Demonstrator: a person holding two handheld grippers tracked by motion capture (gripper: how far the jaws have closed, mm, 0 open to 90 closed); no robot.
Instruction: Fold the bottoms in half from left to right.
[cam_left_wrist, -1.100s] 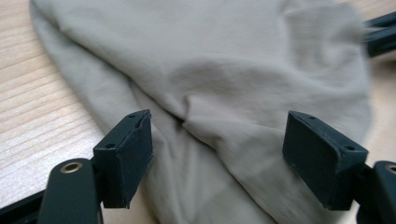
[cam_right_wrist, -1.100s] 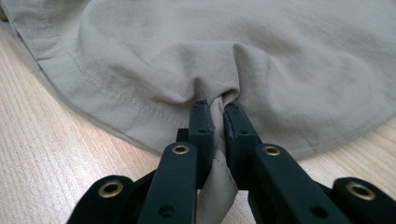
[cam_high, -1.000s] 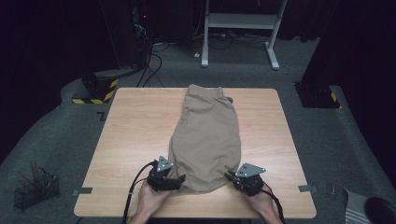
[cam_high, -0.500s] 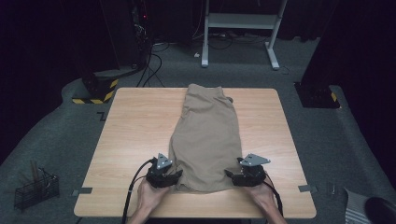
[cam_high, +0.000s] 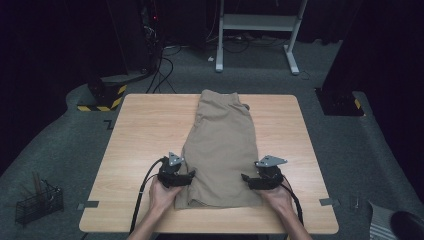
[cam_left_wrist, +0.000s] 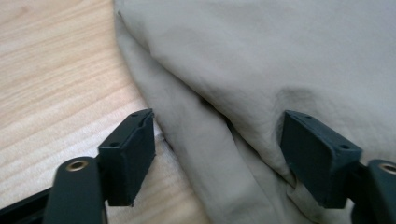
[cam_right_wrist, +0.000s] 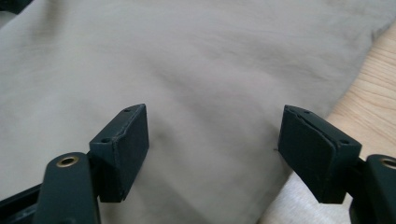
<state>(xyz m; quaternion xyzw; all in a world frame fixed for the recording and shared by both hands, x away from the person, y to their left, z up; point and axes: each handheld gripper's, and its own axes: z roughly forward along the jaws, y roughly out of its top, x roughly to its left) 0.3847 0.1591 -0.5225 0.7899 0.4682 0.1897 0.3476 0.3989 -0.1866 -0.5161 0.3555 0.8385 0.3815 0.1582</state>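
Left hand-held gripper and right (both gaping) face inward.

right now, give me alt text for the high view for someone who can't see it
Folded tan shorts lie lengthwise down the middle of a wooden table, and a person's two hands hold black tongs at the near end. The left tongs and right tongs sit open at opposite side edges of the fabric. Around the table the floor is dark.
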